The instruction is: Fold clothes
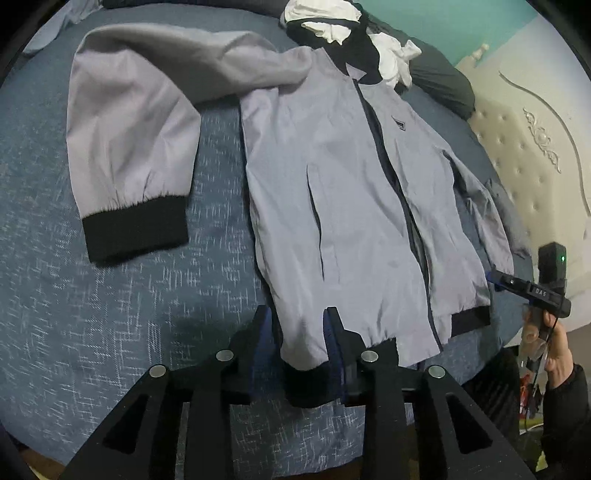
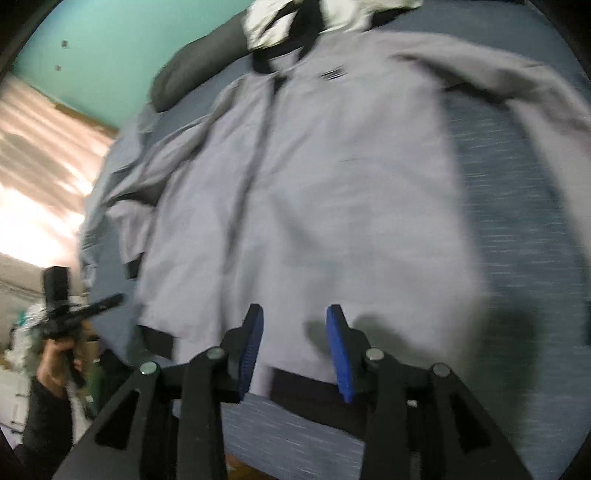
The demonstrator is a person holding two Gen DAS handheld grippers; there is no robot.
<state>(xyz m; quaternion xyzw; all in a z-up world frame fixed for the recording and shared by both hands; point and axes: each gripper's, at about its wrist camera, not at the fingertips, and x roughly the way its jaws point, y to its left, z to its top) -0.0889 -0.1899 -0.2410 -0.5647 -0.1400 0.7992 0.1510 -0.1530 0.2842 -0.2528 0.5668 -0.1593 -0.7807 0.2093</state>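
A light grey zip jacket point(image 1: 332, 192) with black cuffs, hem and collar lies front up on the blue bedspread point(image 1: 92, 295). One sleeve point(image 1: 129, 147) bends out to the left and ends in a black cuff. My left gripper point(image 1: 297, 325) is open, its jaws on either side of the jacket's near hem corner. In the right wrist view the jacket point(image 2: 314, 184) is blurred, and my right gripper point(image 2: 295, 328) is open over its black hem point(image 2: 314, 384). Each gripper shows at the other view's edge, held by a hand point(image 1: 550, 291) point(image 2: 70, 317).
A pile of black and white clothes point(image 1: 343, 33) and a dark grey pillow point(image 1: 439, 81) lie past the collar. A cream tufted headboard point(image 1: 528, 162) and a teal wall point(image 2: 110, 48) border the bed. The bed's near edge is just below the grippers.
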